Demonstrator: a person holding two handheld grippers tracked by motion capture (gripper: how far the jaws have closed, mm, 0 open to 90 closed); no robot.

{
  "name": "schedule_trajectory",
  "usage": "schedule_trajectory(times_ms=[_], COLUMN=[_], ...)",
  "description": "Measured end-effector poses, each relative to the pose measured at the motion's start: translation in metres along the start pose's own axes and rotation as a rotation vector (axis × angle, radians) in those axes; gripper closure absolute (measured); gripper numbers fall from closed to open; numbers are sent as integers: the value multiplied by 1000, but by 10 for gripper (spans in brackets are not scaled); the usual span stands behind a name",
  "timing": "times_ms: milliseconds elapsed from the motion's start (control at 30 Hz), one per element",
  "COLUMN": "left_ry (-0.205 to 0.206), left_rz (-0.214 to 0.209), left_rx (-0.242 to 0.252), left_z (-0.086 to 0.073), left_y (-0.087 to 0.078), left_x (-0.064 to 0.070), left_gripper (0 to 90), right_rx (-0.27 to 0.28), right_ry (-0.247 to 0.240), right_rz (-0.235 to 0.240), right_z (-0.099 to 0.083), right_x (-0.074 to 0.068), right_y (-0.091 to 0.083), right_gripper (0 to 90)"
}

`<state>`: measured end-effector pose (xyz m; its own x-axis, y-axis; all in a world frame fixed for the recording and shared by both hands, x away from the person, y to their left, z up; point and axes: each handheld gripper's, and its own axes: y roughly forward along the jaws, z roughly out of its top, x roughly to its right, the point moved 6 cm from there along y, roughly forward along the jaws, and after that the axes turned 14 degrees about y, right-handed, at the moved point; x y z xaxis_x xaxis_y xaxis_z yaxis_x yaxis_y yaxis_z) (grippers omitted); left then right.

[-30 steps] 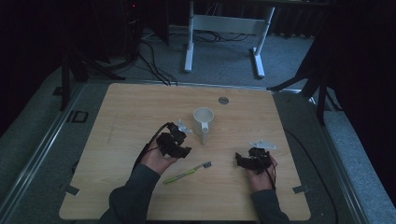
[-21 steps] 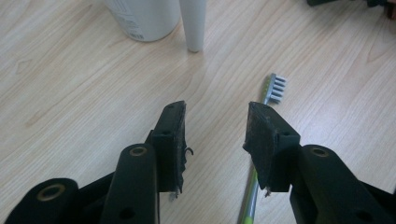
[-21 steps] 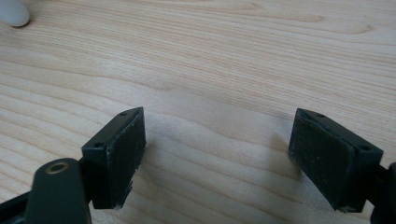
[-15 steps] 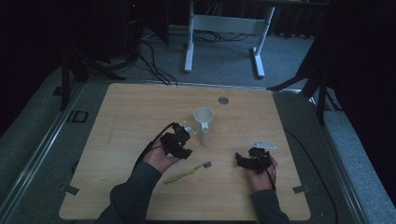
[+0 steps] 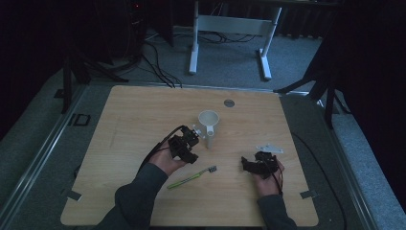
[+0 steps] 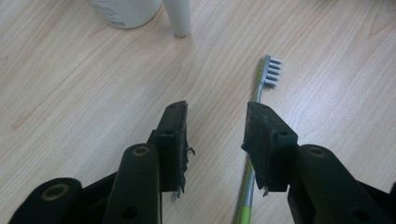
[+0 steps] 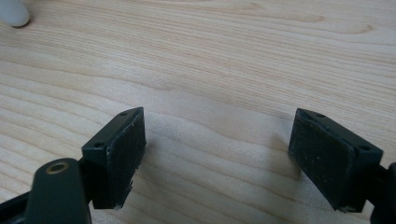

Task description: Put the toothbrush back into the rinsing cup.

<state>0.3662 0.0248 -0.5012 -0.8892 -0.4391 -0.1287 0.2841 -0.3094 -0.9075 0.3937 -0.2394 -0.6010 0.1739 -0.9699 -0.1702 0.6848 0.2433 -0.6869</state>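
Note:
A white mug [image 5: 209, 124] stands upright at the middle of the wooden table [image 5: 143, 110]. A green-handled toothbrush [image 5: 191, 177] with a grey head lies in front of it. My left gripper [image 5: 189, 147] hovers just left of the mug, open, with nothing between its jaws. In the left gripper view [image 6: 217, 112] the toothbrush [image 6: 268, 74] runs under the right jaw, and the mug [image 6: 126, 9] is at the top edge. My right gripper [image 5: 247, 165] sits open to the right of the toothbrush head. Its jaws [image 7: 219, 116] stand wide apart over bare wood.
A round grey cable port [image 5: 229, 102] is set in the table's far edge. A white desk frame [image 5: 230, 28] and cables lie on the floor beyond. Tape marks [image 5: 309, 194] sit at the near corners. A white rounded object [image 7: 13, 13] shows at the top left of the right gripper view.
My left gripper has edged slightly right, closer to the mug. The right gripper, the mug and the toothbrush have stayed put.

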Motion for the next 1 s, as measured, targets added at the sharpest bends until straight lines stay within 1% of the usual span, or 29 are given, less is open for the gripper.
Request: schedule_trajectory(times_ms=[167,267,433,600,700,800,867,933,1000], left_ry=[5,7,26,34,46,67,84,100,107], left_rz=[-11,-11,-15,-27,-34,-44,-57,-69,-81], left_rx=[-25,-31,-54,-72,-89,-106,-122,-139,-154], left_z=[1,2,4,6,7,8,8,7,7], left_y=[4,5,9,14,17,21,24,27,30], left_x=[0,1,2,4,6,9,11,14,16], left_gripper=[599,599,608,615,615,616,646,653,656], right_rx=[0,0,0,0,0,-1,0,0,0], right_ry=[0,0,0,-2,0,1,2,2,4], right_rz=[0,0,0,0,0,0,0,0,0], right_z=[0,0,0,0,0,0,0,0,0], right_x=[0,0,0,0,0,0,0,0,0], right_y=[0,0,0,0,0,0,0,0,0], right_gripper=[184,184,184,184,184,184,184,184,184])
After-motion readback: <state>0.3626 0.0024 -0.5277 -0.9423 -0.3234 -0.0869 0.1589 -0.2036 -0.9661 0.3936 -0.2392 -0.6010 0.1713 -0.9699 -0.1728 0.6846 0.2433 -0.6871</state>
